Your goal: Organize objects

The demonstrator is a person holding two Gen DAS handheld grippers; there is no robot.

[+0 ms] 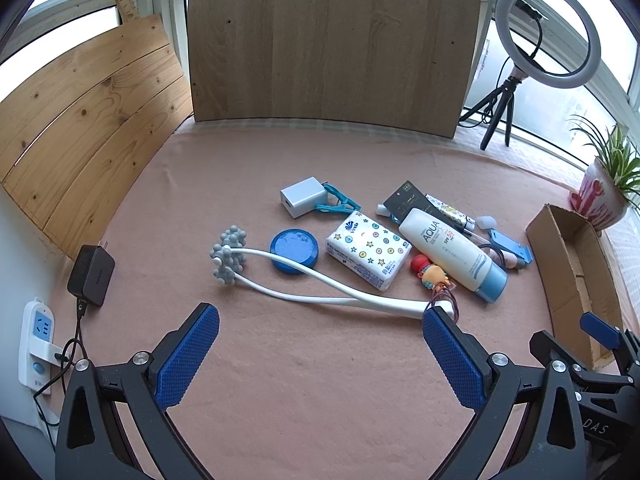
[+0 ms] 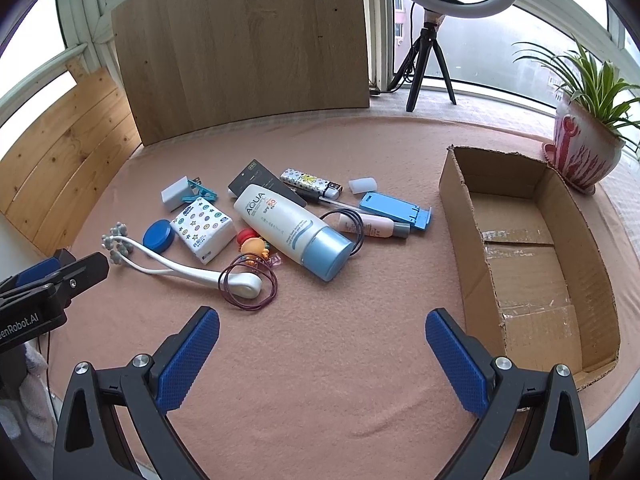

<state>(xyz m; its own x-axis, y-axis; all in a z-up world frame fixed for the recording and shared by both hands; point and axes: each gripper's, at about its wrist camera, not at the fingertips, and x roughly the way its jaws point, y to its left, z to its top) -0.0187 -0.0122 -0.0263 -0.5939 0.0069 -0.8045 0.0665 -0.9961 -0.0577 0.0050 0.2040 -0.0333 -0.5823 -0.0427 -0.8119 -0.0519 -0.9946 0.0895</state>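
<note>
Your left gripper [image 1: 320, 354] is spread wide and holds nothing, above bare pink cloth [image 1: 304, 380]. From it, the massager [image 1: 280, 276] lies at 12 o'clock, its grey heads toward 11 o'clock. The blue lid [image 1: 294, 251], tissue pack [image 1: 368, 249] and sunscreen tube [image 1: 454, 254] follow toward 1 o'clock, each touching or just beside the next. Your right gripper [image 2: 322, 354] is also spread wide and empty. From it, the hair tie [image 2: 248, 286] rings the massager handle at 11 o'clock; the cardboard box [image 2: 476, 280] stands open at 2 o'clock, well apart from the pile.
</note>
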